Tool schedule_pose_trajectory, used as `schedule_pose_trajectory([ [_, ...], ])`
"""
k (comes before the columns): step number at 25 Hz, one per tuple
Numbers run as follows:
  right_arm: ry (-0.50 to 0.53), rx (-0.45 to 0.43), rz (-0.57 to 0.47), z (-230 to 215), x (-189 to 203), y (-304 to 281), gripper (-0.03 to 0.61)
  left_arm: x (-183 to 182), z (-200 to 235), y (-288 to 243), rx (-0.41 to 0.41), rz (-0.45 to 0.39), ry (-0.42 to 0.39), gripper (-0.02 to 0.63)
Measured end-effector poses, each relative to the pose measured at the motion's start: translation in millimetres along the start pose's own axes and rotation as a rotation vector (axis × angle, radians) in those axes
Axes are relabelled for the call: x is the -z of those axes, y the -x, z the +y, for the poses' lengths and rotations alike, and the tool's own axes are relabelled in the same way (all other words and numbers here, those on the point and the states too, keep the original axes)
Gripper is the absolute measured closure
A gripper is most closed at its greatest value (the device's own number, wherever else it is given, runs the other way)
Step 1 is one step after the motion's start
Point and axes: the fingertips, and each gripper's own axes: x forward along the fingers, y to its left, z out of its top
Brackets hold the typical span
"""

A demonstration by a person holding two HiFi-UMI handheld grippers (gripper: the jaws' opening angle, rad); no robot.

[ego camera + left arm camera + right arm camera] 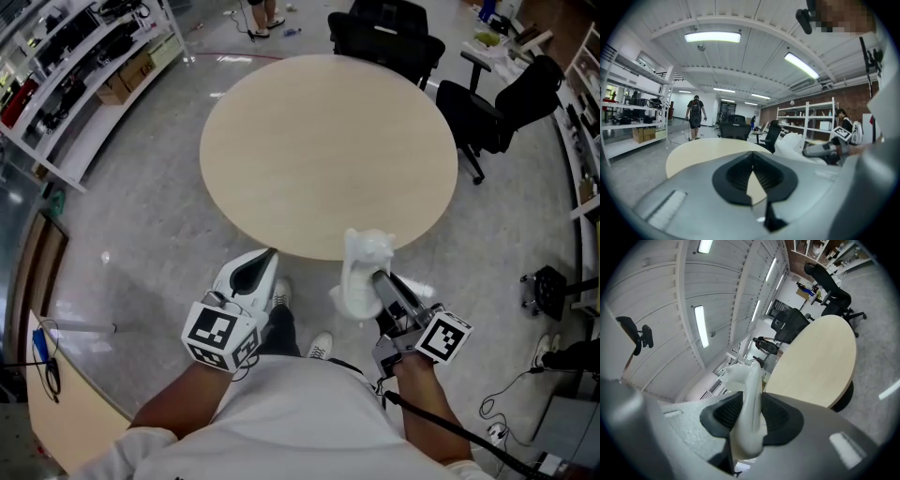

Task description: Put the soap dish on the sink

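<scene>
White soap dish (362,255) clamped in right gripper (377,278); left gripper (269,256) closed, empty; round table (328,150) ahead, chairs (386,37) beyond.

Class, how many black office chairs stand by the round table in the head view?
2. The first chair stands beyond the table, the second chair at its right side; others may be out of frame.

A round, pale wood counter (328,155) stood on the grey speckled floor (141,234), with black office chairs (384,37) at its twelve and two o'clock.
</scene>
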Motion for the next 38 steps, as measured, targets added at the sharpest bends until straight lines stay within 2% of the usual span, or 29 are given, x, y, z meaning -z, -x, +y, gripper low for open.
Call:
schedule_pose_trajectory([
  [5, -0.005, 0.015, -0.003, 2, -1, -15, 0.448, -5, 14, -13, 0.020, -0.006, 0.002, 0.606],
  [8, 0.005, 0.039, 0.000, -1, -2, -26, 0.448, -2, 26, -21, 0.031, 0.008, 0.004, 0.606],
  [16, -0.053, 0.081, -0.005, -14, -4, -61, 0.449, 11, 54, -51, 0.074, 0.052, 0.012, 0.606],
  [24, -0.040, 0.106, 0.000, -16, -19, -112, 0.449, 14, 87, -79, 0.120, 0.082, 0.023, 0.606],
  [28, -0.084, 0.147, 0.004, -29, -21, -130, 0.449, 12, 108, -94, 0.133, 0.084, 0.027, 0.606],
  [38, -0.089, 0.220, -0.019, -51, -32, -173, 0.449, 20, 135, -127, 0.241, 0.115, 0.009, 0.606],
])
